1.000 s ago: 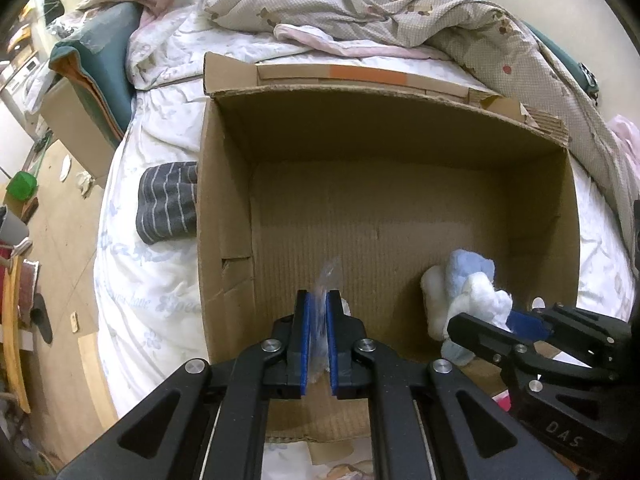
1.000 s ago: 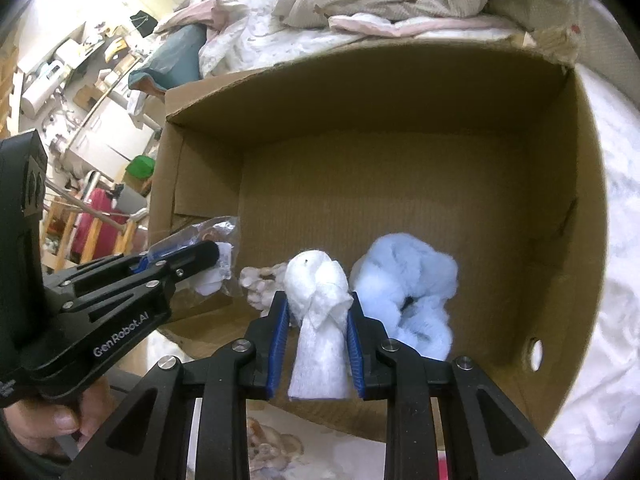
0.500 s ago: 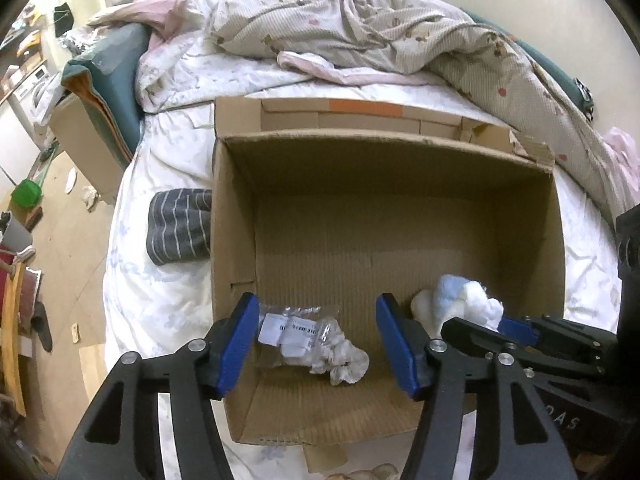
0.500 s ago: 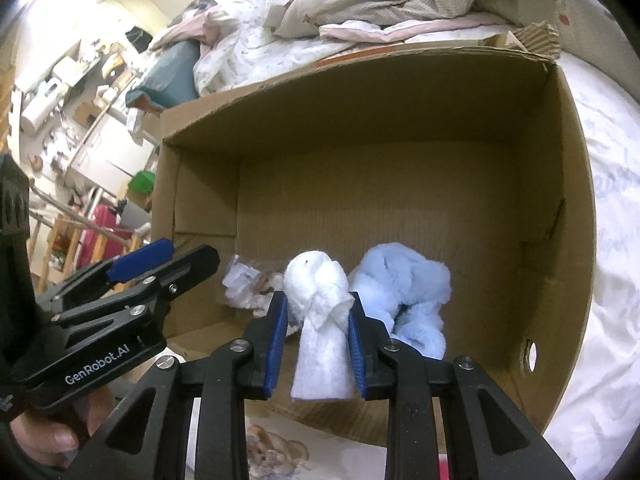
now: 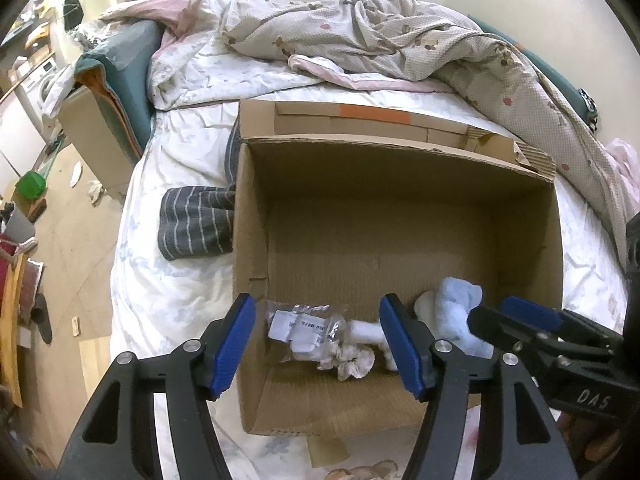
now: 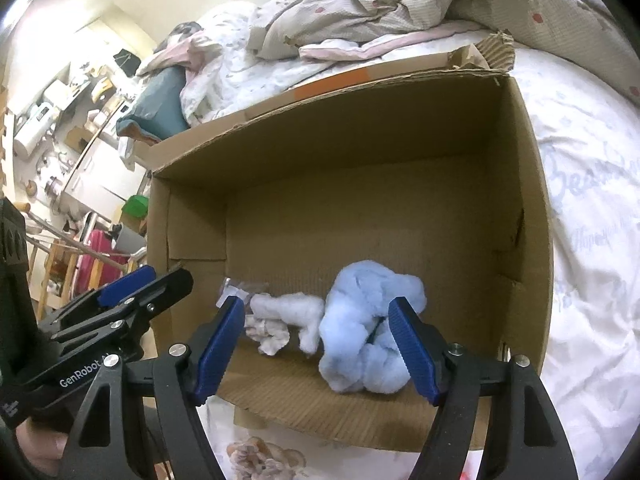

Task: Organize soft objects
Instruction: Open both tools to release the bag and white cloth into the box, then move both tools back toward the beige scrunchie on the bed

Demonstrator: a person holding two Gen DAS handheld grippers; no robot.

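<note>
Seen from the left wrist: left gripper [image 5: 320, 344] spread wide and holding nothing, hanging above the near left corner of the cardboard box [image 5: 520, 184] on the bed [image 5: 172, 292]; below it, on the box floor, a clear plastic packet [image 5: 306, 326] with a white label, a small frilly white piece [image 5: 354, 362] touching it, and further right a light blue fluffy bundle [image 5: 456, 312]; outside the box, against its left wall, a grey striped cloth [image 5: 192, 224], probably the next soft thing to collect. Seen from the right wrist: right gripper [image 6: 318, 344] also wide and empty, above a white fluffy roll [image 6: 288, 308] lying between the packet and the blue bundle. For the step in hand, best to lift both tools straight up and clear of the near wall, without dragging the loose items or pulling the flap. Hard to make out: the contents of the packet; half covered by the left finger, the white roll in the left view; cut off at the bottom edge, a printed shape on the sheet
</note>
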